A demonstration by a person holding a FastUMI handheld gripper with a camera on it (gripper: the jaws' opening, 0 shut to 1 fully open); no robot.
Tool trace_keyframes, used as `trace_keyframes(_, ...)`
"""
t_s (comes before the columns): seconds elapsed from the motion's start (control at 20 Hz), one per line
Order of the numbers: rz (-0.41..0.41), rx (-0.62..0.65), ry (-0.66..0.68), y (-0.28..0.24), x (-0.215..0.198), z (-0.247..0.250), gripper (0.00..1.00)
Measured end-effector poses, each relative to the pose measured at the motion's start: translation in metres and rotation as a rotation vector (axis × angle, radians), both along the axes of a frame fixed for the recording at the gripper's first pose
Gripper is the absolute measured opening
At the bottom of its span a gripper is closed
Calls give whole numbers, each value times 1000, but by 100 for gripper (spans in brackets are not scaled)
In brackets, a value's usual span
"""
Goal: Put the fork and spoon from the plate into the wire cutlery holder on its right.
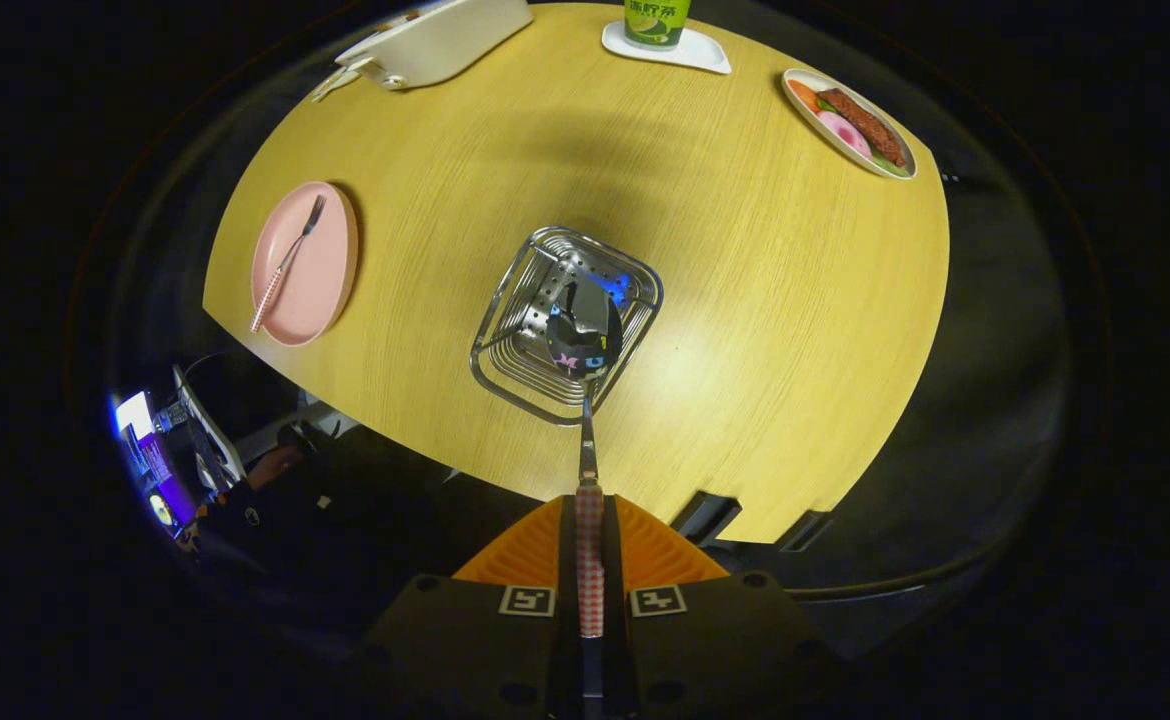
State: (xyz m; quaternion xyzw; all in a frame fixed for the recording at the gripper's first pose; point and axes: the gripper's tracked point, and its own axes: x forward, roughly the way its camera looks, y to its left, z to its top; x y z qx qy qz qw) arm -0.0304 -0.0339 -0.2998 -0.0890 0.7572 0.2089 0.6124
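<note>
**Caller:** Between your jaws [590,560], right at the near end, you've got the spoon [585,335] pinched by its checked handle, both sides pressing on it, handle running straight out ahead.

**Partner:** And the bowl of that spoon?

**Caller:** Over the wire cutlery holder [505,330], just ahead of the jaws. From your camera the bowl overlaps the holder's opening; whether it's touching the wire, I cannot tell. The holder stands about mid-tabletop [745,300].

**Partner:** Where's the fork?

**Caller:** Fork [287,262] is lying on the pink plate [330,270], left of the holder and well apart from it, tines toward the far side, checked handle toward the near edge.

**Partner:** Anything else on that tabletop?

**Caller:** Far right, an oval dish of food [850,122]. Far middle, a green cup [655,20] on a white coaster [705,52]. Far left, a white tray-like thing [445,40]; you can't make out what it is. Off the near left, a person's hand [270,465] beside lit screens.
</note>
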Motion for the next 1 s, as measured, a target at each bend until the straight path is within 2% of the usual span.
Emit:
trace_keyframes(0.4,24,-81,163,16,19,-20,12)
trace_keyframes(0.8,32,-101,197,21,27,-27,13)
trace_keyframes(1.0,14,-62,171,23,34,-23,20)
